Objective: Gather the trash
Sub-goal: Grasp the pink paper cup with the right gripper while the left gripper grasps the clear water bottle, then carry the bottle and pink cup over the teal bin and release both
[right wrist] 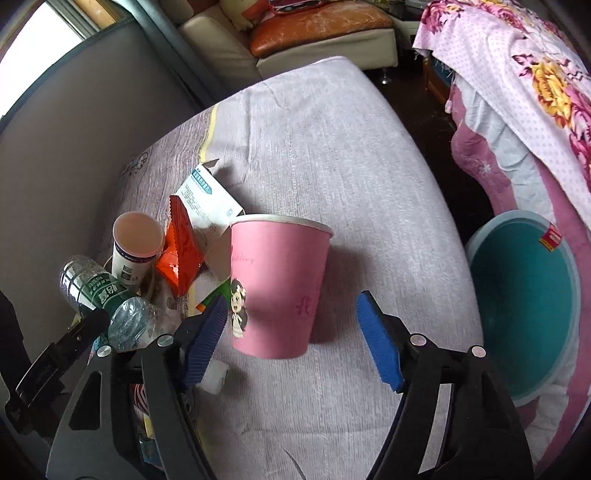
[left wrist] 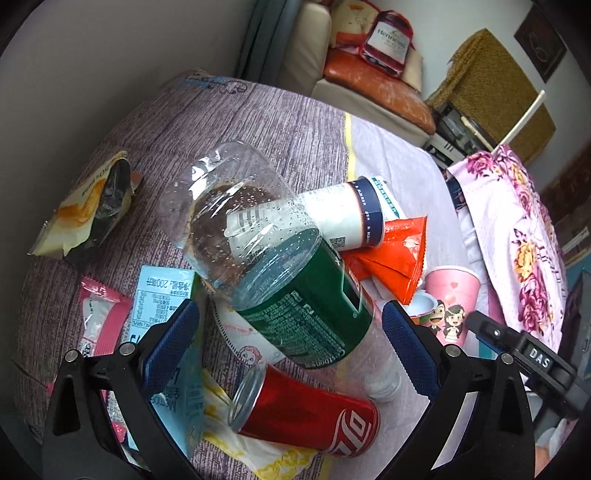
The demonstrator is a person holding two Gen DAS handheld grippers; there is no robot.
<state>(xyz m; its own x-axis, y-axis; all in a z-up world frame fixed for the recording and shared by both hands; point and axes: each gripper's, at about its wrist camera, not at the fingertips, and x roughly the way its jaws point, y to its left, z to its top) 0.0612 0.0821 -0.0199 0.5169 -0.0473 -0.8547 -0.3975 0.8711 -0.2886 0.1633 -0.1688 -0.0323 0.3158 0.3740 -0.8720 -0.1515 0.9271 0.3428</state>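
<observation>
My left gripper (left wrist: 290, 310) hangs open over a heap of trash, its blue pads on either side of a clear plastic bottle (left wrist: 306, 310) with a green label, which lies slanted on the heap. Under the bottle are a red cola can (left wrist: 306, 413), a blue carton (left wrist: 162, 295) and a white cup with a navy band (left wrist: 343, 214). My right gripper (right wrist: 292, 299) is open around an upright pink paper cup (right wrist: 277, 288). Its left pad sits at the cup's side and its right pad stands clear of the cup.
The cloth-covered table (right wrist: 332, 147) also holds an orange wrapper (right wrist: 181, 254), a white box (right wrist: 207, 199) and a yellow chip bag (left wrist: 88, 210). A teal basin (right wrist: 524, 306) sits beyond the table's right edge, under a floral cloth (right wrist: 517, 74). A sofa (right wrist: 314, 33) stands behind.
</observation>
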